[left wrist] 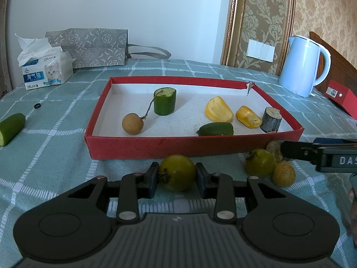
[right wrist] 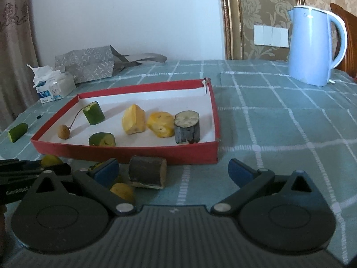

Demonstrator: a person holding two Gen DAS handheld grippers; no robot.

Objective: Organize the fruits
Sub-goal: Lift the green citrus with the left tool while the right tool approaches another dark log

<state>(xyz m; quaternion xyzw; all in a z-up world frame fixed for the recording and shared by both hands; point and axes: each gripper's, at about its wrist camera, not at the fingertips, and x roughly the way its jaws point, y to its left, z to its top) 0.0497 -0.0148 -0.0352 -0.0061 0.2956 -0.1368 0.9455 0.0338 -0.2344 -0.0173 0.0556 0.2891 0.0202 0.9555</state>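
Your left gripper [left wrist: 177, 174] clamped on round smooth green tomato [left wrist: 177, 172]. Your right gripper [right wrist: 173, 170] spread wide, empty, beside dark cylindrical bark-skinned stub [right wrist: 147, 171].

Both grippers, left gripper [left wrist: 177, 175] and right gripper [right wrist: 174, 169], are built of matte black linkages with silver pivot screws; blue-padded fingers [right wrist: 239, 170] are seen.

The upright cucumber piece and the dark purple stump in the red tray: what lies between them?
Two yellow fruit pieces lie between the cucumber piece and the stump in the red tray; both views show it.
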